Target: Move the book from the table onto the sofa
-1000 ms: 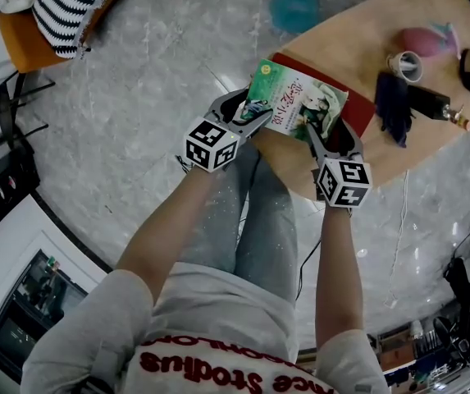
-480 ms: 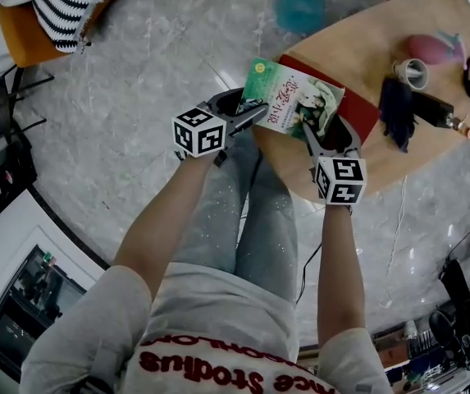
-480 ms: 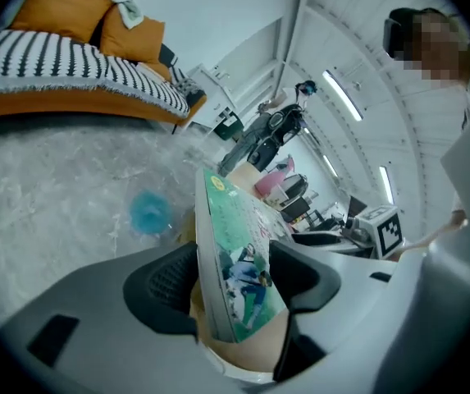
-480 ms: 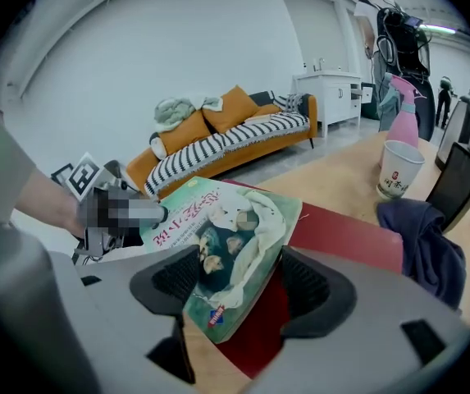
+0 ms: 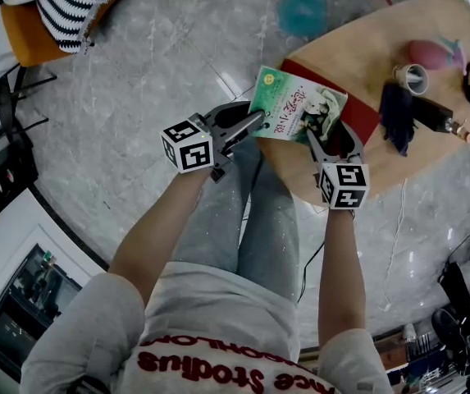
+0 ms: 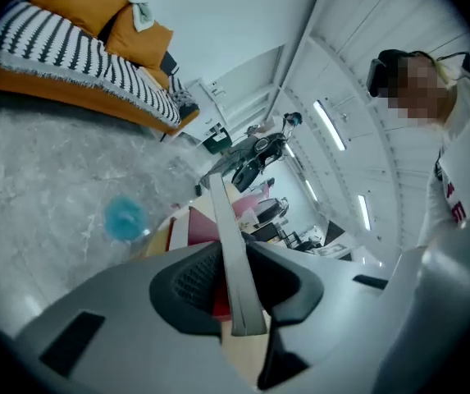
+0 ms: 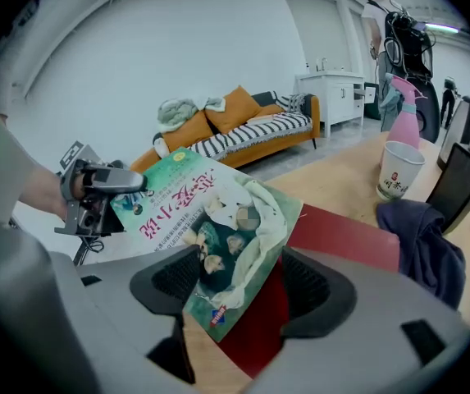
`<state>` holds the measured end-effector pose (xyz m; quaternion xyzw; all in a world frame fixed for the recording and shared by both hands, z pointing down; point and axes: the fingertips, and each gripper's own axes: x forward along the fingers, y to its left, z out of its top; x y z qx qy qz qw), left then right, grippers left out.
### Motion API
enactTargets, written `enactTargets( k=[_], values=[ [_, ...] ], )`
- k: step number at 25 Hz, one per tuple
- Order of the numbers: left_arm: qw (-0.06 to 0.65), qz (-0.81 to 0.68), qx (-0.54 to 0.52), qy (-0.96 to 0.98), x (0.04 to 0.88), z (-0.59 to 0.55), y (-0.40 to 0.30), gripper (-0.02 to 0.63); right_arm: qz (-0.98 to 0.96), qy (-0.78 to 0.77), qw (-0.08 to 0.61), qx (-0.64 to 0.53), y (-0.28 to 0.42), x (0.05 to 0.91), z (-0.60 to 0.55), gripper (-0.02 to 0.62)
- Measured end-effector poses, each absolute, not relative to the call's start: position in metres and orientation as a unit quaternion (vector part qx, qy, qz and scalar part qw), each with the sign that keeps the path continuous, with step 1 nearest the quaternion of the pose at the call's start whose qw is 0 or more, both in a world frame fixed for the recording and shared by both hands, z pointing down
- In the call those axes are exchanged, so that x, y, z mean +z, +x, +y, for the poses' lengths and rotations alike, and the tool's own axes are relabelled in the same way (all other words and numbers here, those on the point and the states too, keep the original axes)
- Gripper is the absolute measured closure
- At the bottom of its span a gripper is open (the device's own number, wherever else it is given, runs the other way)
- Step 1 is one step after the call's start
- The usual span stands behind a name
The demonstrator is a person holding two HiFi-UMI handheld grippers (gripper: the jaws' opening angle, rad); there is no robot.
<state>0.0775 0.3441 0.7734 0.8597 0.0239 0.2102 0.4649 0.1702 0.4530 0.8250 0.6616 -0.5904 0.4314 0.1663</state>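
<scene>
One book [image 5: 300, 109] | left claw [image 6: 233, 286] just closed, pinching it | right claw [image 7: 236, 281] spread | cup [image 5: 409, 75] contents unclear

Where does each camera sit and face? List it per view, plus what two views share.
Head view: on the person's head, facing steeply down at the book and table; arms, legs, left tool, right tool show.
Left gripper view: on the left tool, facing the sofa; its jaws have just been closing on the book; torso shows.
Right gripper view: on the right tool, facing the book between open jaws; left wrist shows.
Shared: head and right gripper views show the left tool gripping the book.
</scene>
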Motion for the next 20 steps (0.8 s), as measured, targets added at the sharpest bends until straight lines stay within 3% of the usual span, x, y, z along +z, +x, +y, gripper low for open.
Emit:
enactTargets(
  k=[9,20],
  values=[
    [0.512,0.019,0.251,0.822,0.776,0.345,0.085,0.52,-0.593,0.658,0.164,0.434,0.174,0.827,0.452,0.291],
    [0.383,0.053,0.254,0.886,0.713,0.359,0.114,0.532,-0.587,0.666,0.087,0.452,0.186,0.803,0.458,0.291]
  ],
)
